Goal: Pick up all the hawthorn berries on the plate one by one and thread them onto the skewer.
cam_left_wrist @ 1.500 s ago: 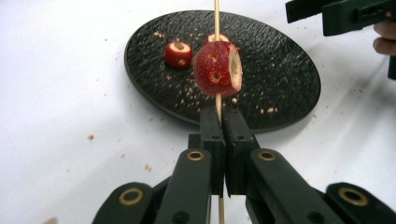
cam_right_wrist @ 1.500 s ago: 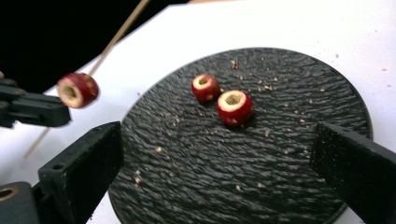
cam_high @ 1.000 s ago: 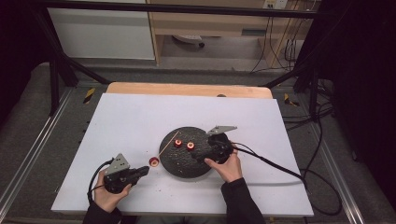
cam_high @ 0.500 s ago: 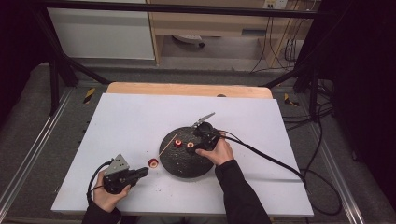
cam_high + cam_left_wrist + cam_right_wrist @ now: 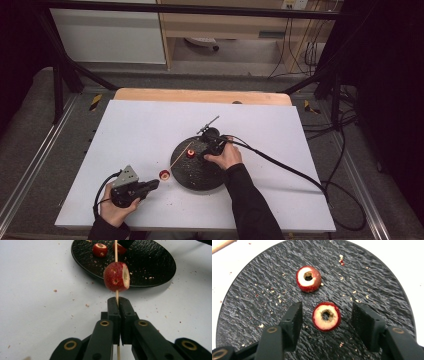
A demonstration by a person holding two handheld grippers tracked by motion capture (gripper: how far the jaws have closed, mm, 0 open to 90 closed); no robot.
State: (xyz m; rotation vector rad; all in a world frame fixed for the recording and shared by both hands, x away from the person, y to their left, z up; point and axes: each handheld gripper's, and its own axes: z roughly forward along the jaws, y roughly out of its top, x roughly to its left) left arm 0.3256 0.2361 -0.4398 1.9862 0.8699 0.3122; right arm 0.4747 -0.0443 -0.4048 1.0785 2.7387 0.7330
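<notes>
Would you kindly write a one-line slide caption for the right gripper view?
Open hand-held gripper straddling one cored red fruit piece on a black slate plate, a second piece beyond.

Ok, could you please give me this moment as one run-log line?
left gripper: shut on skewer, one fruit piece threaded | right gripper: open, straddling cored fruit piece on black plate | second piece lies beyond

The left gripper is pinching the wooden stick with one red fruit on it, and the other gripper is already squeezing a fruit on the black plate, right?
Not quite. In the right gripper view the right gripper stands open, its jaws either side of a cored red fruit on the black plate without touching it. The rest holds: the left gripper is shut on the wooden stick, which carries one skewered fruit.
</notes>
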